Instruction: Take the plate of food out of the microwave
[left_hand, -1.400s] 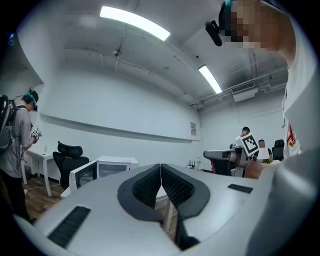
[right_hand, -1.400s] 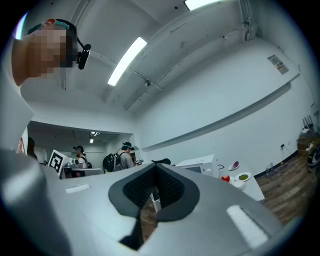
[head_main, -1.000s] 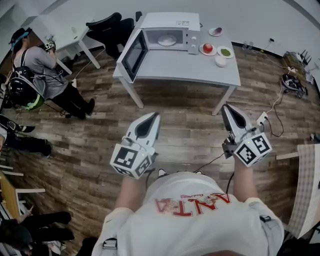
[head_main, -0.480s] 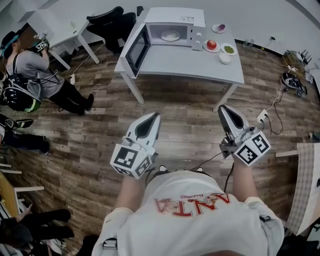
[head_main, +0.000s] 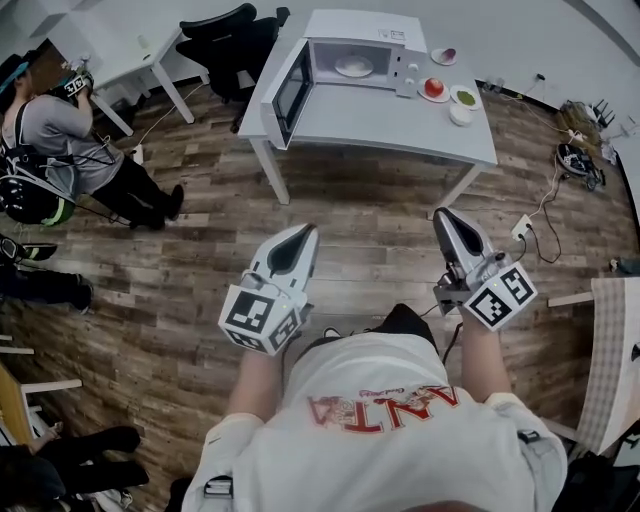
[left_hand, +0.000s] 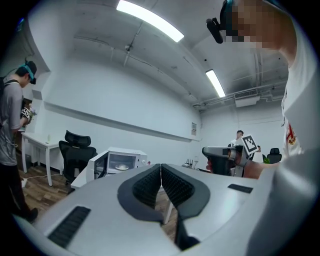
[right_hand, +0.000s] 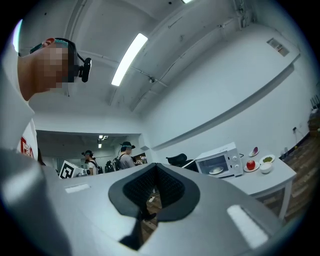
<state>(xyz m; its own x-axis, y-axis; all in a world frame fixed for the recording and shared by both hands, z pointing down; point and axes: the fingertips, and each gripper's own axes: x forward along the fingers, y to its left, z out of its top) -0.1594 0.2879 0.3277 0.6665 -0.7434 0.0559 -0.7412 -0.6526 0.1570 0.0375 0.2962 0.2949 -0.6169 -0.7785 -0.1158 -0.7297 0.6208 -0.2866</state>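
Note:
A white microwave (head_main: 360, 62) stands on a grey table (head_main: 380, 125) far ahead, its door (head_main: 290, 92) swung open to the left. Inside lies a white plate of food (head_main: 354, 66), also seen in the left gripper view as the plate (left_hand: 121, 167) and in the right gripper view as the plate (right_hand: 216, 170). My left gripper (head_main: 305, 231) and right gripper (head_main: 443, 213) hover over the wooden floor, well short of the table. Both are shut with nothing between their jaws.
Right of the microwave sit a plate with a red apple (head_main: 434, 88), a dish of green food (head_main: 465, 98), a white bowl (head_main: 460, 115) and a small dish (head_main: 444, 56). A black chair (head_main: 225, 40) and a person (head_main: 60, 140) are at left. Cables and a power strip (head_main: 520, 232) lie at right.
The table and microwave have slid up and to the right in the head view. A dark trouser leg now shows below the grippers. Both grippers stay shut and almost in place.

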